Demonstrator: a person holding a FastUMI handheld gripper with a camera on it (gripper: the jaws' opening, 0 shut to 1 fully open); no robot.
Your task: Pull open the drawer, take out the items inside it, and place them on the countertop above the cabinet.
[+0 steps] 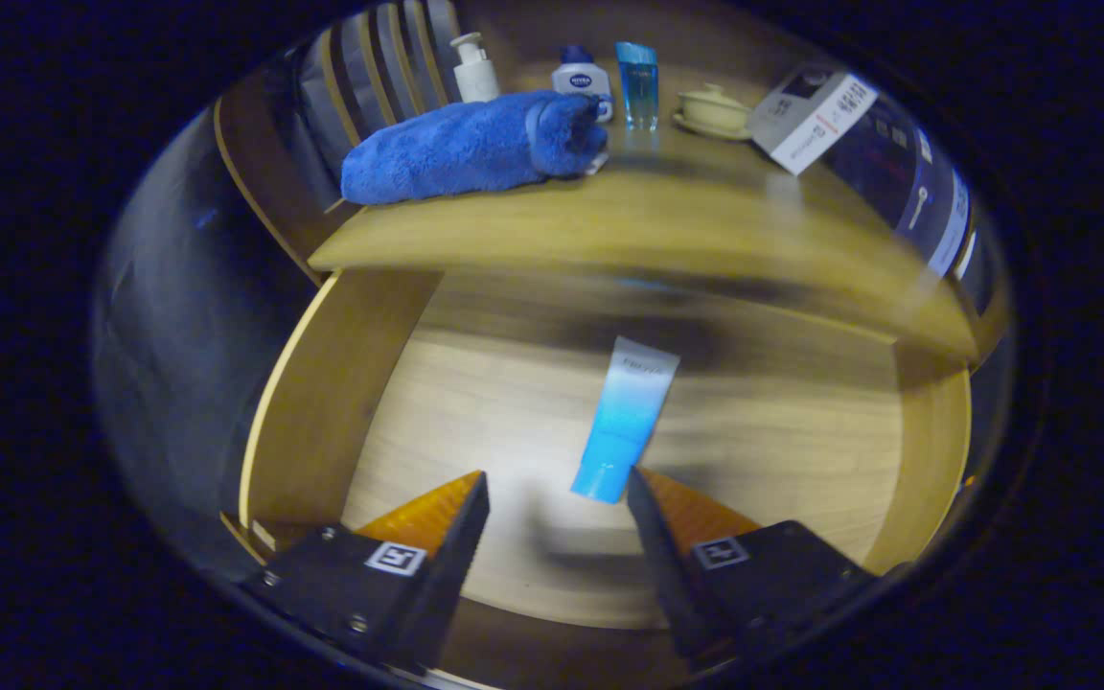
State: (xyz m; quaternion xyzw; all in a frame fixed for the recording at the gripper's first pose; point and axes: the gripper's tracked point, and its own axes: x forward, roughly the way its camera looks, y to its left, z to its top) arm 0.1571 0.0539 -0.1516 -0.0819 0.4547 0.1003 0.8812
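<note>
Over the open drawer, the gripper hung with its jaws spread wide, pinching nothing. Just ahead, near the right finger's tip, a blue tube lay on the drawer floor. Beyond, the surface carried a rolled blue towel, bottles, a lidded dish and a box.
</note>
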